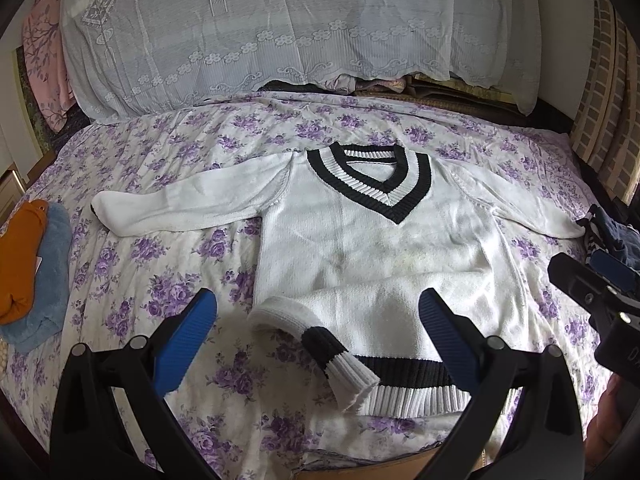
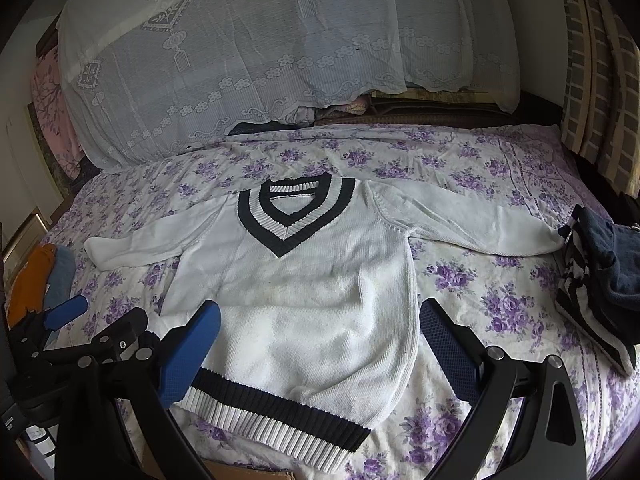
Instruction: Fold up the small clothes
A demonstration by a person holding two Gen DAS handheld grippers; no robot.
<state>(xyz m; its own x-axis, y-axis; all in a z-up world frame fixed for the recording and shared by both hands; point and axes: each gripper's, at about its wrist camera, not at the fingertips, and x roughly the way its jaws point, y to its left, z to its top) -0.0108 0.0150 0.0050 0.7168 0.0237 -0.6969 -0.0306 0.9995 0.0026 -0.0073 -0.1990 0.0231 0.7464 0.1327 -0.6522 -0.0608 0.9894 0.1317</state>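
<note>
- A small white knitted V-neck sweater (image 1: 360, 248) with black-and-white ribbed bands at collar, hem and cuffs lies face up, flat on the middle of the bed, collar toward the far edge and hem at the near edge.
- Its sleeve on the left of the picture (image 1: 176, 204) stretches out toward the bed's left edge with its end turned under; the other sleeve (image 2: 472, 220) runs toward the right edge, its end just beside a heap of dark navy and striped clothes (image 2: 600, 276).
- In the left wrist view a white sleeve-like piece with a black-and-white ribbed cuff (image 1: 320, 336) lies across the sweater's lower left corner; I cannot tell where it joins.
- The knit is fine-ribbed, slightly rumpled, with faint greyish marks on the chest.
- The bed wears a white cotton sheet printed with purple roses (image 1: 180, 288), creased in places.
- A large bundle under pale lace cloth with flower borders (image 1: 280, 32) lines the bed's far edge.
- Folded orange and light-blue fleece pieces (image 1: 36, 272) sit at the left edge.
- The left gripper (image 1: 318, 328), black with blue ridged pads, hangs over the near-left hem, spread wide, holding nothing.
- The right gripper (image 2: 320, 340) hangs over the sweater's lower half, likewise spread wide and empty.
</note>
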